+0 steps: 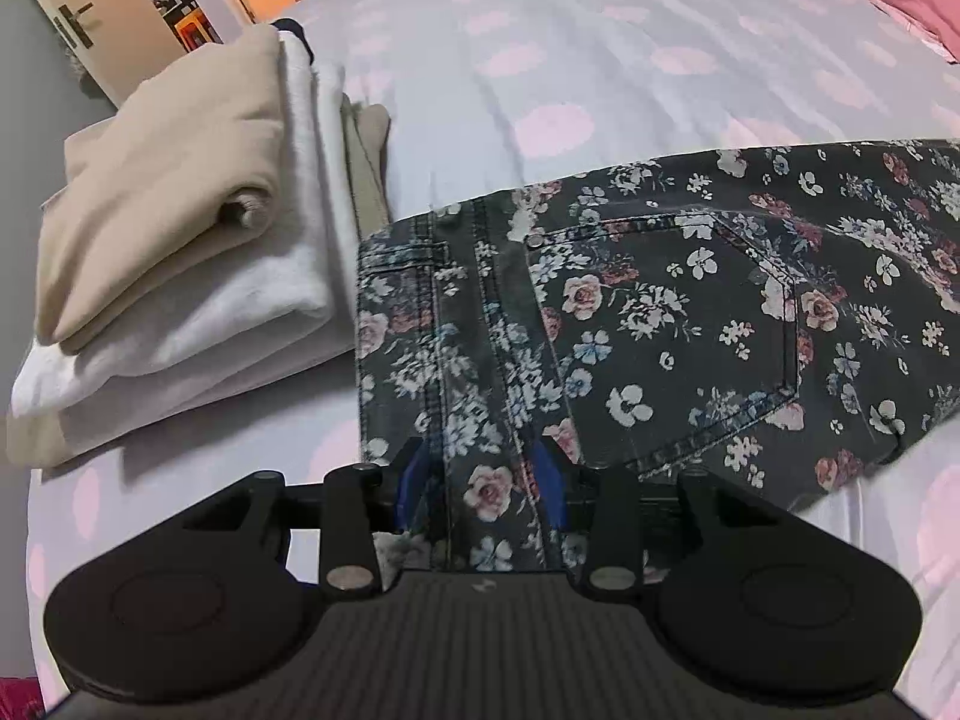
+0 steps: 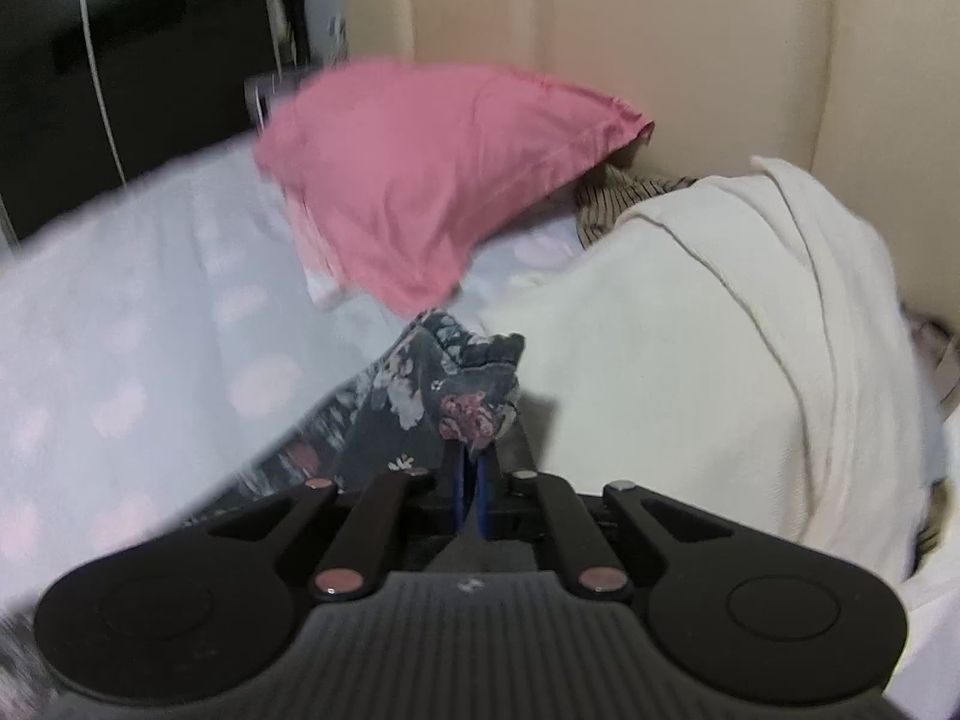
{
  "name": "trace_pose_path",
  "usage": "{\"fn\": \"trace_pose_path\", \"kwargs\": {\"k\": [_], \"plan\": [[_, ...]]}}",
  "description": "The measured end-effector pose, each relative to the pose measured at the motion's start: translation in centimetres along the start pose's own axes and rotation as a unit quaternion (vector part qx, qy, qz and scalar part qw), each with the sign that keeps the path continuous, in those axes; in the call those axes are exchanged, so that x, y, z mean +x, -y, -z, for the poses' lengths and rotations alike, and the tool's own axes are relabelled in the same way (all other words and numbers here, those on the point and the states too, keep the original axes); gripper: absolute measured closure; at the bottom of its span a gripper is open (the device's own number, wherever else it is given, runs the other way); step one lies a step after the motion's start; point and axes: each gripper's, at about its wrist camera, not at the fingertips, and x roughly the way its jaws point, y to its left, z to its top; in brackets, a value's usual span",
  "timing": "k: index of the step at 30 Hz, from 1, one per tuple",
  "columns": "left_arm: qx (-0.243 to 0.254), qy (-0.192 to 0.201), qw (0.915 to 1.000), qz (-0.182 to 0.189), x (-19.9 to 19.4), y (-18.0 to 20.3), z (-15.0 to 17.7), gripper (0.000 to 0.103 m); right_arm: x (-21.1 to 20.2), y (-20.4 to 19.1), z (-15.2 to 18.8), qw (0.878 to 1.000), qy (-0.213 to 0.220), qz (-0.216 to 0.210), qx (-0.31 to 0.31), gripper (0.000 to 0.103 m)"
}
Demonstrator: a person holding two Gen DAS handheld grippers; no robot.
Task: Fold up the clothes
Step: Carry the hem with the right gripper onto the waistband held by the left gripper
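Observation:
Dark floral jeans lie across the bed with the waistband and back pocket facing me. My left gripper sits at their near edge with its blue pads spread on either side of a strip of the fabric, open. In the right wrist view, my right gripper is shut on a bunched end of the floral jeans and holds it above the bed.
A stack of folded beige and white clothes lies left of the jeans. A pink pillow and a cream garment pile lie ahead of the right gripper, against a beige headboard. The bedsheet is white with pink dots.

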Motion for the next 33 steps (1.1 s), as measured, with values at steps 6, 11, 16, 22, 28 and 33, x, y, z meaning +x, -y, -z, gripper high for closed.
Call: {"fn": "trace_pose_path", "kwargs": {"k": [6,11,16,22,28,33], "plan": [[-0.018,0.015,0.9997,0.011,-1.4,-1.0,0.2,0.066,-2.5,-2.8,-0.7,0.998,0.025,0.004,-0.056,0.099],[-0.027,0.031,0.9986,0.033,-2.5,-1.0,-0.2,0.066,-9.3,-7.0,-2.4,0.990,0.071,-0.101,-0.065,0.099],[-0.046,0.052,0.9952,0.069,-4.0,-1.3,-0.3,0.066,-15.8,-13.2,-3.0,0.969,0.092,-0.223,-0.049,0.099],[-0.067,0.055,0.9922,0.090,-4.5,-2.3,0.0,0.073,-20.3,-23.4,0.1,0.940,0.070,-0.327,-0.062,0.099],[-0.091,0.054,0.9880,0.113,-4.4,-3.6,0.6,0.078,-23.4,-33.5,6.2,0.910,0.022,-0.408,-0.075,0.099],[-0.111,0.050,0.9854,0.120,-3.7,-4.7,1.2,0.078,-24.0,-41.1,13.2,0.889,-0.023,-0.443,-0.113,0.099]]}}
